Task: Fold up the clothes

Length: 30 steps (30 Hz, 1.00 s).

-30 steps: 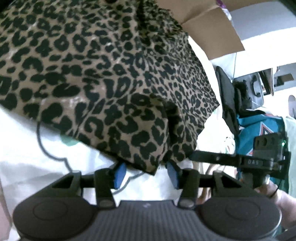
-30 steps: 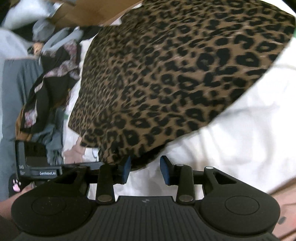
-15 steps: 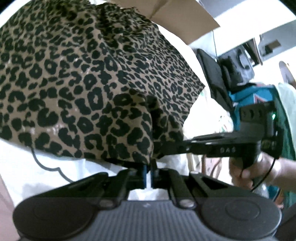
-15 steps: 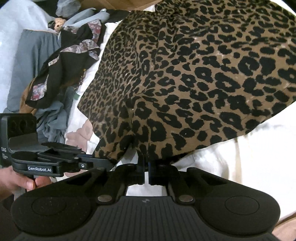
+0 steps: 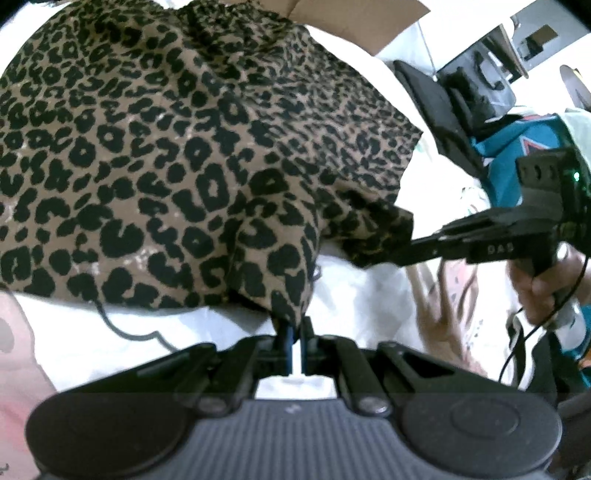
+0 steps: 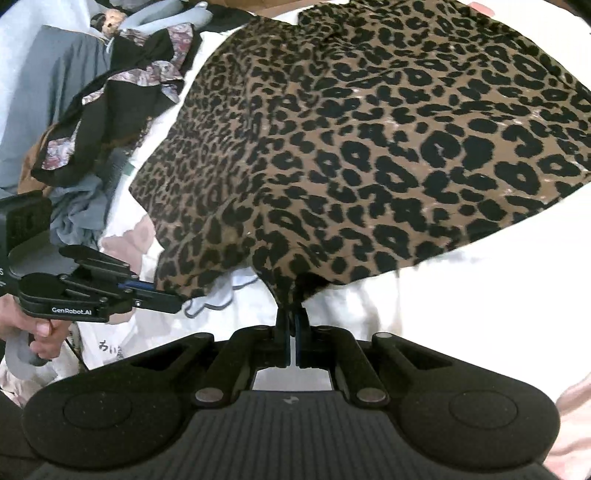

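Leopard-print garment (image 5: 192, 155): near hem pinched at two spots, your left claw (image 5: 294, 332) and right claw (image 6: 291, 325) each clamped on it, the cloth running forward from both fingertips over the white bedding (image 6: 461, 295), hem line spanning claw to claw

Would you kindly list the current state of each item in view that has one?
left gripper: jaws shut on the leopard-print garment's near edge.
right gripper: jaws shut on the same edge, further along.
leopard-print garment: spread out, near edge lifted at both pinch points.
white sheet: lying under the garment.
clothes pile: crumpled, unfolded.
cardboard box: flap open.
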{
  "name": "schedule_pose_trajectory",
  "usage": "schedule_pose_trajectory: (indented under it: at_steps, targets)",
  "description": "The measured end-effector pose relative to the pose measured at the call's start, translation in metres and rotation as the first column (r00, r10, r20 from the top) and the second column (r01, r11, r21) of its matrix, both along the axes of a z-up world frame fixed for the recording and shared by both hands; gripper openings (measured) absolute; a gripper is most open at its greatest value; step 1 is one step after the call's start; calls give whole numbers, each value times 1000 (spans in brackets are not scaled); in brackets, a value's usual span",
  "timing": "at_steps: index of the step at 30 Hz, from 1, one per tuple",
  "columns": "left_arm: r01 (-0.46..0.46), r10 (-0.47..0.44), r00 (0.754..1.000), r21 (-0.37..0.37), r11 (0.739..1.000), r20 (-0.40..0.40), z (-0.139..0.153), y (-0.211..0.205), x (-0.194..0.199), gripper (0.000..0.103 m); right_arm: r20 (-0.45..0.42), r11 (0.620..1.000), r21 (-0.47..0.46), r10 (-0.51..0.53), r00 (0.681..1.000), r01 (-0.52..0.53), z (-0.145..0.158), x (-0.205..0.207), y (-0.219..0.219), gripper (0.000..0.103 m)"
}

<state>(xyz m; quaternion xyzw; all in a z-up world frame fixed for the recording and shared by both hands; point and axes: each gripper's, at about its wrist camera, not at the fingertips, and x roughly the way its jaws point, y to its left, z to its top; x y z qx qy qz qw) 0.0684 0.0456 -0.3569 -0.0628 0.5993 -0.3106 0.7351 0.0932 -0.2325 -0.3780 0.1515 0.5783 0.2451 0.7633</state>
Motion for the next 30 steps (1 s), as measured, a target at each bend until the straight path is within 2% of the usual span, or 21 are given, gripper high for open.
schedule_pose_trajectory:
  at_steps: [5, 8, 13, 17, 19, 21, 23, 26, 30]
  targets:
    - [-13, 14, 999, 10, 1000, -40, 1, 11, 2, 5, -54, 1000, -9, 17, 998, -18, -7, 2, 5, 2]
    - [-25, 25, 998, 6, 1000, -49, 12, 19, 2, 12, -58, 1000, -1, 10, 998, -11, 2, 0, -1, 3]
    - [-92, 92, 995, 9, 996, -41, 38, 42, 8, 12, -48, 1000, -2, -25, 999, 25, 25, 0, -12, 4]
    - [-176, 176, 984, 10, 984, -13, 66, 62, 21, 12, 2, 998, -17, -55, 998, 55, 61, 11, -19, 4]
    - [-224, 224, 975, 9, 975, 6, 83, 73, 30, 12, 36, 997, -23, -75, 997, 76, 85, 19, -22, 9]
    - [-270, 270, 962, 4, 963, 34, 103, 84, 41, 13, 70, 995, -27, -94, 993, 96, 109, 27, -26, 31]
    - [-324, 324, 944, -11, 946, 61, 124, 97, 51, 14, 104, 993, -31, -114, 988, 117, 134, 35, -29, 37]
    - [-372, 375, 921, -40, 927, 110, 158, 111, 63, 18, 135, 990, -53, -126, 983, 134, 171, 50, -35, 37]
    - [-365, 366, 917, -37, 930, 159, 196, 122, 74, 20, 144, 982, -72, -164, 976, 176, 214, 68, -41, 37]
